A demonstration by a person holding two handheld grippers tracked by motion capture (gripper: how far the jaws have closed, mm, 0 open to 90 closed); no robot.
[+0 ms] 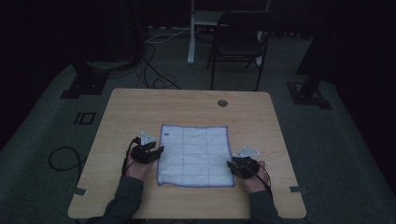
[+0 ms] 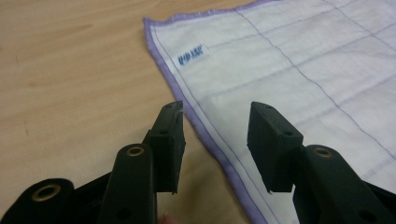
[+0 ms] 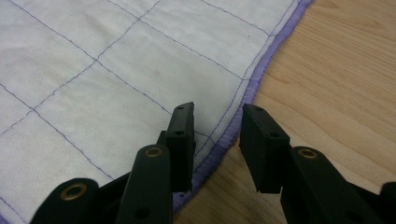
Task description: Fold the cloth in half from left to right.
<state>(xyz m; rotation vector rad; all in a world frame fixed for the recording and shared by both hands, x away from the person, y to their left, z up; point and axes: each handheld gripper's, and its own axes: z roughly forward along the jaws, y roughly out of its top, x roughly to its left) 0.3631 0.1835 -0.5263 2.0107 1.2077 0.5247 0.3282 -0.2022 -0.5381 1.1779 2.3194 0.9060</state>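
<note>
A white cloth (image 1: 195,154) with a purple hem and thin purple grid lines lies flat on the wooden table (image 1: 140,107). My left gripper (image 1: 159,151) is at the cloth's left edge, open. In the left gripper view the cloth (image 2: 289,60) lies below the left gripper (image 2: 215,112), whose jaws straddle the hem with nothing pinched; a small blue label (image 2: 192,53) sits near the corner. My right gripper (image 1: 230,164) is at the cloth's right edge near the front corner. In the right gripper view the right gripper (image 3: 217,112) stands open over the hem of the cloth (image 3: 93,84).
A round cable hole (image 1: 222,102) is in the table's far side. Beyond the table stand a dark folding chair (image 1: 238,42) and black stand bases, with cables on the floor (image 1: 60,158). Bare wood surrounds the cloth on all sides.
</note>
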